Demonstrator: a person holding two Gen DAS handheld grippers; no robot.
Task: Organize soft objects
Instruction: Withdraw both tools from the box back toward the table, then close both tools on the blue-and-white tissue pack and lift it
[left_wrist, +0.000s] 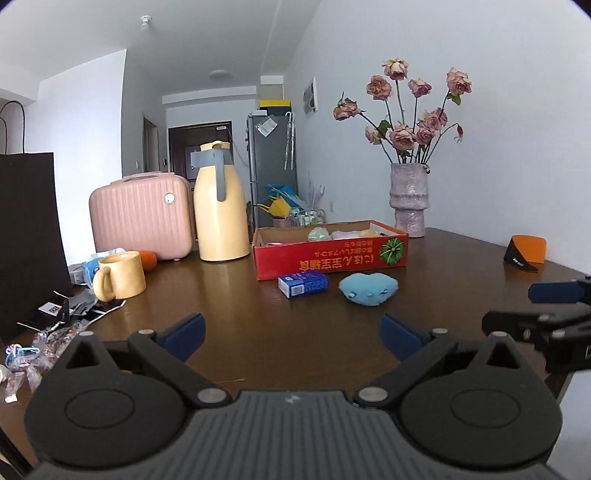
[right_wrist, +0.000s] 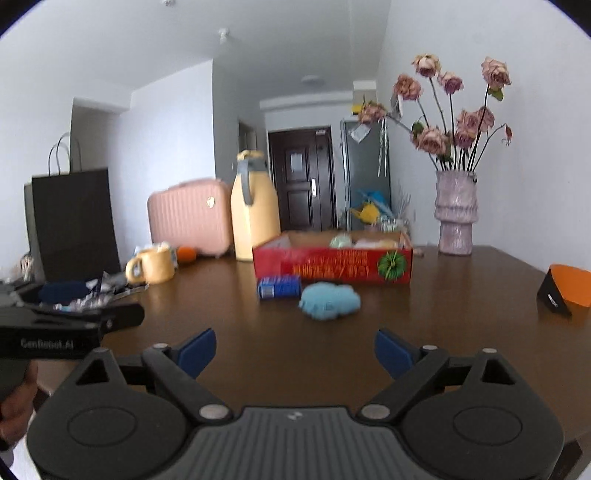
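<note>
Spread fingers (left_wrist: 186, 332), blue plush (left_wrist: 368, 289) lengthwise along red box (left_wrist: 332, 254).

Black tongs (left_wrist: 293, 338) with blue pads (left_wrist: 186, 334), silver pivot screws.

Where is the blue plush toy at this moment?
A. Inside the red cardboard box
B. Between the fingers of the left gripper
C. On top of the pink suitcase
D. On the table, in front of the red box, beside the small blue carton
D: the blue plush toy lies on the bare table in front of the red box, next to the small blue carton, with no gripper touching it.
</note>
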